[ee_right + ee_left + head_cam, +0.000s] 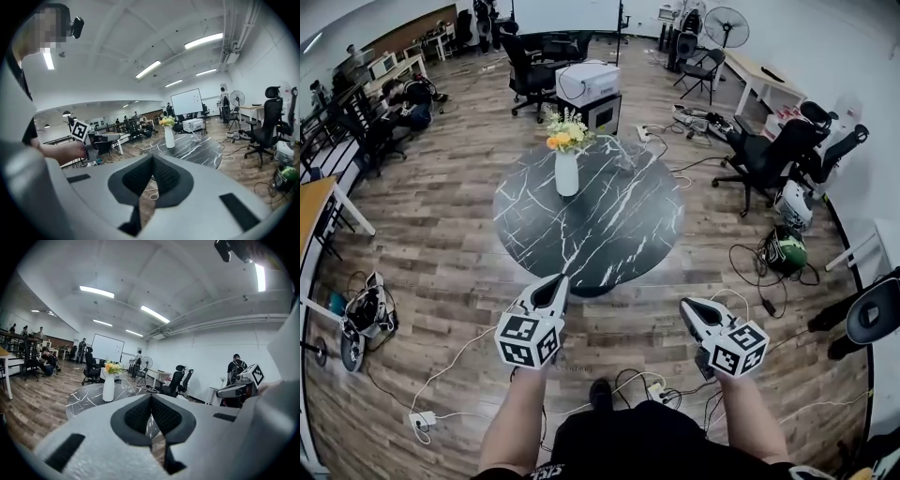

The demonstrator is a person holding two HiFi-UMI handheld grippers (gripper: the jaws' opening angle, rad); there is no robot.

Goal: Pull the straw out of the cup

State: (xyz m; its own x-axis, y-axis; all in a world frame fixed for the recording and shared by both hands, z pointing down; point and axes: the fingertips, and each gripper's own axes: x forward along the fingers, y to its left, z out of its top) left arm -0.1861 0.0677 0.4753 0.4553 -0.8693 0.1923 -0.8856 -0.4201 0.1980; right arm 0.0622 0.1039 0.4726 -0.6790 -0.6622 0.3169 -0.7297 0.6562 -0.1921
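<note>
A round black marble table [609, 234] stands ahead of me on the wood floor. A small clear cup [625, 157] sits near its far side; the straw is too small to make out. The cup also shows faintly in the right gripper view [197, 135]. My left gripper [553, 287] hangs short of the table's near edge, jaws shut and empty. My right gripper [690, 307] is level with it to the right, also shut with nothing between its pads. In their own views the left gripper [151, 397] and right gripper [152, 158] both point at the table.
A white vase of flowers [567, 169] stands on the table's left part. Office chairs [764, 159], a white printer [587, 82], desks and loose floor cables [750, 267] ring the table. A person [236, 369] stands at the far right; others sit at the back left.
</note>
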